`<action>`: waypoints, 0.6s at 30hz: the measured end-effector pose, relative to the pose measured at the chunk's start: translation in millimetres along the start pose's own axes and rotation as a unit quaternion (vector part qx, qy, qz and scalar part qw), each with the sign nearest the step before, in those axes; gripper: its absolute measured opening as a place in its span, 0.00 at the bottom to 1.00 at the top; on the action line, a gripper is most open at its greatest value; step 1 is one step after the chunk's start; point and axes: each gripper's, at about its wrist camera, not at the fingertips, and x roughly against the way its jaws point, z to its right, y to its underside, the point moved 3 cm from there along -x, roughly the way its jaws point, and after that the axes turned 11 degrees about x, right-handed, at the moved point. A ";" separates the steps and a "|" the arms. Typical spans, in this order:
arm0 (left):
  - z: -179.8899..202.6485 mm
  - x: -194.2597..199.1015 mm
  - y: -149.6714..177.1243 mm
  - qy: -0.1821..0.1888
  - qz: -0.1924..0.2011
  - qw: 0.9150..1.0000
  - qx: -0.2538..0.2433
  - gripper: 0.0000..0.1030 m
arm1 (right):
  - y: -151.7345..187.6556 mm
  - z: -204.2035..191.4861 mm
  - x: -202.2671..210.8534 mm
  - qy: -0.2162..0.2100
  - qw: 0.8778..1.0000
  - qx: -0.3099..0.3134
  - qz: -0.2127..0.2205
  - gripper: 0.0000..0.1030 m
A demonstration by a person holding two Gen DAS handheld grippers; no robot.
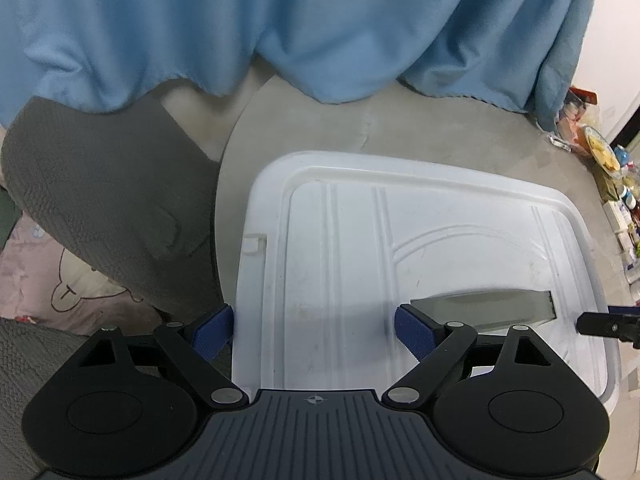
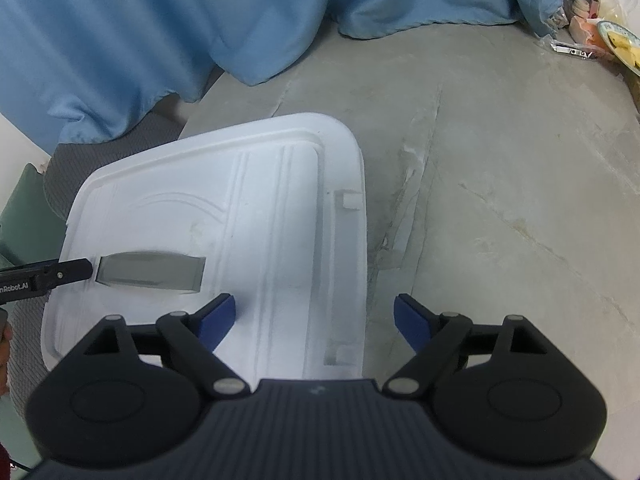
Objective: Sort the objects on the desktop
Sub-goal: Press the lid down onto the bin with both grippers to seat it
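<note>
Left tool [image 1: 314, 330]: fingers spread, empty, poised over the near edge of the white lid [image 1: 400, 240]. Right tool [image 2: 314, 320]: fingers spread, empty, straddling the lid's right edge. Grey flat piece [image 2: 150, 272]: lies on the lid, left of the right tool. Step, judged: approach before pickup. Next: close on the piece squarely. Grey counter [image 2: 500, 180] beneath; blue cloth [image 2: 160, 20] far.

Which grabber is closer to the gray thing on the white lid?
Left. The left gripper has one finger beside the gray thing on the white lid; the right gripper sits farther off.
</note>
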 end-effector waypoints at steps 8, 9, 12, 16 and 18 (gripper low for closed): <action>1.7 3.2 -0.4 -0.009 0.003 1.000 -0.005 0.89 | 0.7 3.1 -3.2 -0.007 1.000 -0.027 -0.011 0.86; 1.5 3.1 -0.4 -0.011 0.003 1.000 -0.005 0.91 | 0.8 2.6 -3.8 -0.007 1.000 -0.025 -0.010 0.87; 0.9 1.2 1.1 -0.014 0.003 1.000 -0.005 0.96 | 1.2 2.1 -4.5 -0.006 1.000 -0.012 -0.003 0.88; 0.4 1.0 1.6 -0.015 0.008 1.000 -0.009 0.98 | 2.1 6.5 -5.9 0.003 1.000 -0.011 0.003 0.94; 0.2 0.7 2.4 -0.015 0.010 1.000 -0.011 0.98 | 2.5 8.9 -7.2 0.003 1.000 -0.016 0.003 0.96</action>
